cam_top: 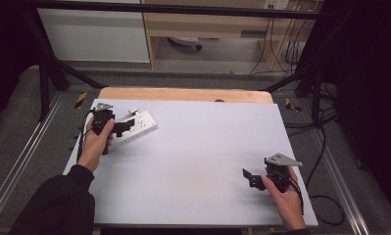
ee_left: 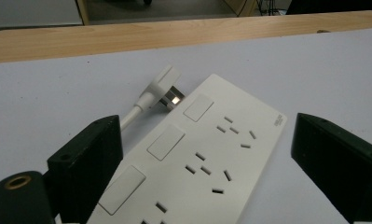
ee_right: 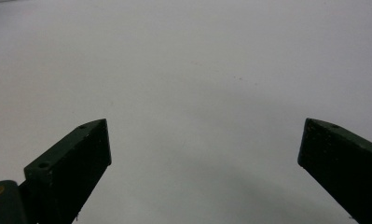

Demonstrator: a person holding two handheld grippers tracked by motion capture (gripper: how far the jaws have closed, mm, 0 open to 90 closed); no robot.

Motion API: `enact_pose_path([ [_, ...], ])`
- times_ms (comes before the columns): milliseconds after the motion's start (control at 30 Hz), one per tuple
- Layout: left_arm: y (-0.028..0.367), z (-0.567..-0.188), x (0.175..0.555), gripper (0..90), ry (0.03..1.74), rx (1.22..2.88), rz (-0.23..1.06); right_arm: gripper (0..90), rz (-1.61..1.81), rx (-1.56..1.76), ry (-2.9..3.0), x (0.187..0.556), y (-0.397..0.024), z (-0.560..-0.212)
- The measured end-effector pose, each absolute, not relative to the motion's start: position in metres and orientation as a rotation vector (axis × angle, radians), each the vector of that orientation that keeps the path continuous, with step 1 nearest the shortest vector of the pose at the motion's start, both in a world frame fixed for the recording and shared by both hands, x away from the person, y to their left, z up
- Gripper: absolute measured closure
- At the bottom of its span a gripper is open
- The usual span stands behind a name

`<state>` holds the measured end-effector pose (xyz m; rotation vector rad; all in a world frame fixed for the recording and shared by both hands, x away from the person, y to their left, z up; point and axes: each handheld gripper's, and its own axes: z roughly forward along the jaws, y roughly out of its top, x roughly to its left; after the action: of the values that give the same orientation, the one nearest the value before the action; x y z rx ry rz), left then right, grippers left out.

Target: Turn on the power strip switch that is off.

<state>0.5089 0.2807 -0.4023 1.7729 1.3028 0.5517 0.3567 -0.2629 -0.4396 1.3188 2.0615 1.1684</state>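
Jaws spread wide on the left gripper (ee_left: 202, 163) frame a white power strip (ee_left: 193, 158) lying flat at the far left of the white table (cam_top: 198, 161), its plug (ee_left: 162, 88) and short cord resting just beside its far end. The strip looks rigid, light and smooth-sided (likely to slide if nudged), so its long edges seem the surest hold. The right gripper (cam_top: 254, 178), jaws also apart and empty, rests low near the table's front right, well apart from the strip.

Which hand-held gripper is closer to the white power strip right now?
Left. The left hand-held gripper hangs open at the power strip, jaws either side of it. The right hand-held gripper sits far across the table, open.
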Motion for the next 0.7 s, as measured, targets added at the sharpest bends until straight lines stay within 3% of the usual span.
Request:
enact_pose_path([
  [700, 0.274, -0.377, 0.462, 9.2, 1.223, 1.786, 0.506, 2.7, 1.163, 1.308, 2.058, 0.357, -0.260, -0.438],
])
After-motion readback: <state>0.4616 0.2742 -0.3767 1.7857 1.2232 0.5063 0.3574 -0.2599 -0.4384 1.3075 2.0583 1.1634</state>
